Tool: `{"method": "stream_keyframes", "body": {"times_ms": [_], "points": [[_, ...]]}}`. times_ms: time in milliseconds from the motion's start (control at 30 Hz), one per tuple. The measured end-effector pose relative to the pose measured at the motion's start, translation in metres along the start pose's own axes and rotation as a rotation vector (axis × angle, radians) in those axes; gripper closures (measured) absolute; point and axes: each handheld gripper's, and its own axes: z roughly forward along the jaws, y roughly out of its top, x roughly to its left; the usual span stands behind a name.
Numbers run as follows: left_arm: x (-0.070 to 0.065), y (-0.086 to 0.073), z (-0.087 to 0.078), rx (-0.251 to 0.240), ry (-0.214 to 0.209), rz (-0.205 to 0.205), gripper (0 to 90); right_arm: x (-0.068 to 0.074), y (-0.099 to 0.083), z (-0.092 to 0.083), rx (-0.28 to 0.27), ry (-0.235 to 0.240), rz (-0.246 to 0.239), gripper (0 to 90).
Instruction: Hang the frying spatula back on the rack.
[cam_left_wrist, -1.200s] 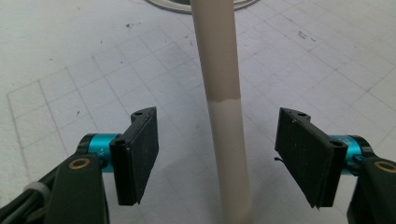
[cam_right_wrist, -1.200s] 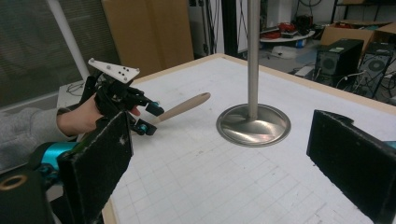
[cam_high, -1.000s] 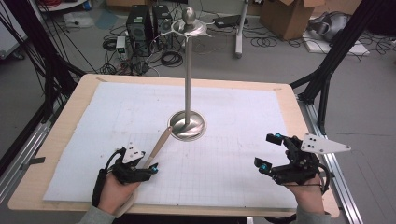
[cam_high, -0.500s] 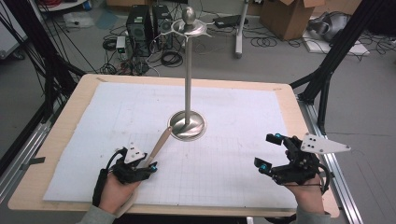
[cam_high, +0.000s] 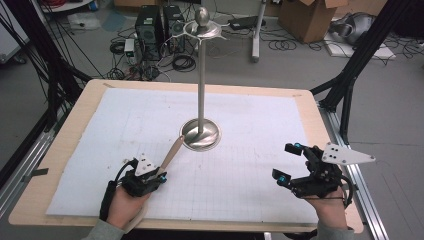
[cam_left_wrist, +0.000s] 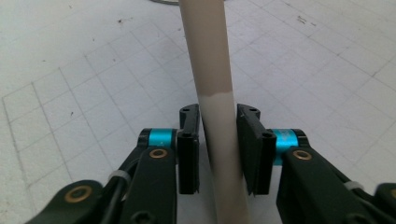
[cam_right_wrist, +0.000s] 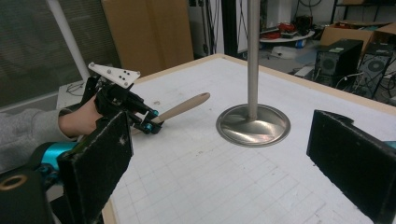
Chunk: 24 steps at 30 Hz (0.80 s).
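The left gripper (cam_high: 161, 174) grasps the long beige wooden stick (cam_high: 170, 153); its jaws have just been closing, and in the left gripper view the pads (cam_left_wrist: 189, 140) flank the shaft, contact on the right side hard to confirm. The stick's long axis runs from the gripper towards the polished metal stand (cam_high: 200, 133), its tip at the base rim. The right gripper (cam_high: 289, 162), released and wide, sits well apart from the stand. The stick's rear end is hidden under the hand.

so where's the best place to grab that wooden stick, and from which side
Grip the wooden stick on its straight round shaft near the lower end, coming from the person's side. It slants toward the metal stand, and the left gripper already straddles it there.
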Motion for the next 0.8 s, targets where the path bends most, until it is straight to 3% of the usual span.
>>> {"method": "stream_keyframes", "body": {"times_ms": [367,633,800], "points": [[-0.0004,0.0001,-0.0002,0.001,0.004,-0.012,74.0,0.0001,-0.0002,0.0002,0.003,0.002,0.002,6.1],[0.0020,0.0004,-0.0011,0.001,-0.017,-0.042,74.9,-0.0006,-0.0002,-0.0003,0.001,0.001,0.004,6.0],[0.0044,0.0012,-0.0055,-0.025,-0.025,-0.038,76.7,-0.0022,-0.0005,-0.0023,-0.009,0.000,0.004,6.0]]}}
